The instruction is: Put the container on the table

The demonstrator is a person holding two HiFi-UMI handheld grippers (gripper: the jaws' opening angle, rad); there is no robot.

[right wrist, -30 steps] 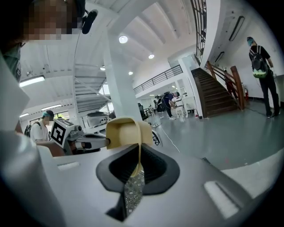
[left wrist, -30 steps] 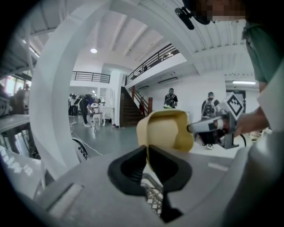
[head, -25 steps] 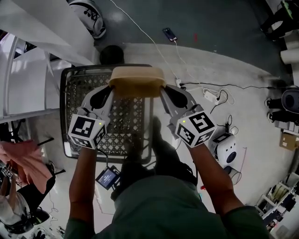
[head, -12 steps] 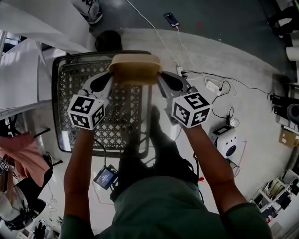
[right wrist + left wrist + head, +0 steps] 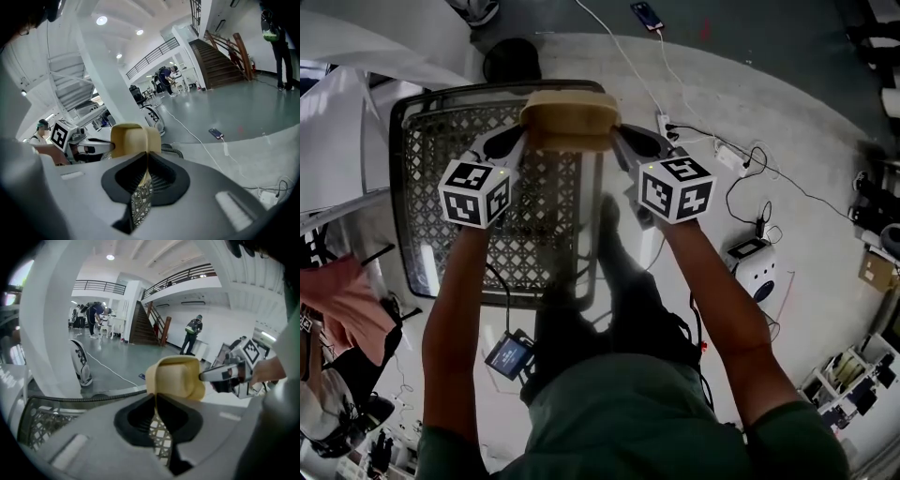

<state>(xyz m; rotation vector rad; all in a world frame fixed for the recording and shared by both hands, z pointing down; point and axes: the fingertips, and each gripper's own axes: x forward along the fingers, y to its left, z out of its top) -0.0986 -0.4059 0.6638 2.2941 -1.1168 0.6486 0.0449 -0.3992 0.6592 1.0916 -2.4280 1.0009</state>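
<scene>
A tan container hangs in the air over the far edge of a grey mesh basket. My left gripper is shut on its left rim and my right gripper on its right rim. In the left gripper view the container sits just past the closed jaws, with the right gripper clamped on its far side. The right gripper view shows the same from the other end: the container beyond my jaws, and the left gripper behind it.
A white table surface lies at the left, beside the basket. On the floor to the right are a power strip with cables, a phone and a white round device. A pink cloth is at the lower left.
Both grippers and the container have drifted up the head view, with the basket shifting the same way. The hold on the container is unchanged.
</scene>
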